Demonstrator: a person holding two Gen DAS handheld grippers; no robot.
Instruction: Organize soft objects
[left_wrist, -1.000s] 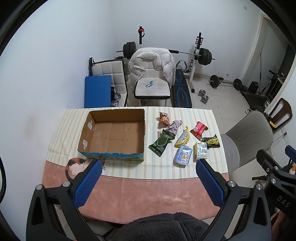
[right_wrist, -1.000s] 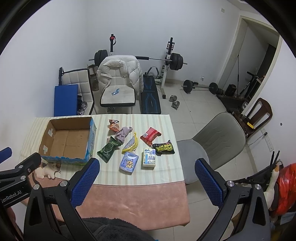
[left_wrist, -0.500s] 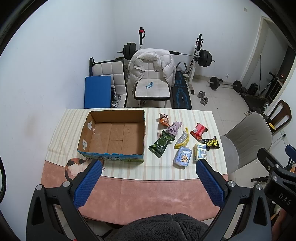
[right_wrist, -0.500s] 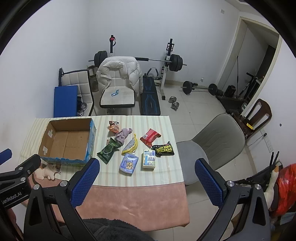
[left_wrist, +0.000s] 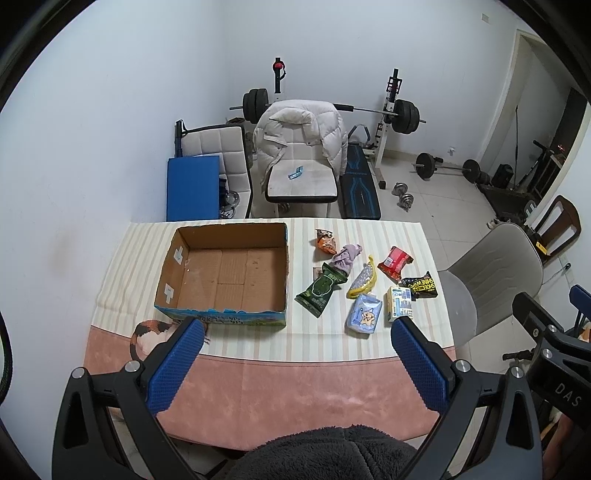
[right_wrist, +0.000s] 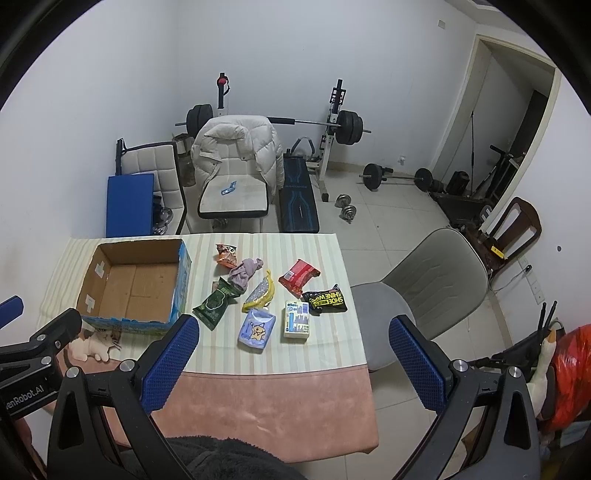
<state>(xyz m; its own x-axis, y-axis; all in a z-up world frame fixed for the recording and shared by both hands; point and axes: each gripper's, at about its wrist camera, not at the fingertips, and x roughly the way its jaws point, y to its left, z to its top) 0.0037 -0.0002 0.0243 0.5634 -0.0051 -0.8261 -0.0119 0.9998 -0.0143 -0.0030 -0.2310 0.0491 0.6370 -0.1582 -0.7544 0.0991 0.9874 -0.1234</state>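
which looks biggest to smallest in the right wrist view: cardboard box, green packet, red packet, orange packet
1. cardboard box, by far the largest
2. green packet
3. red packet, only a little smaller than the green one, so that order is unsure
4. orange packet, smallest, though it lies farthest from the camera

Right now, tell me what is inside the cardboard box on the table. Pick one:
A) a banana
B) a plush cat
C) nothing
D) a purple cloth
C: the cardboard box shows only its bare brown floor, while the banana and purple cloth lie on the table to its right, and the plush cat sits outside its near wall.
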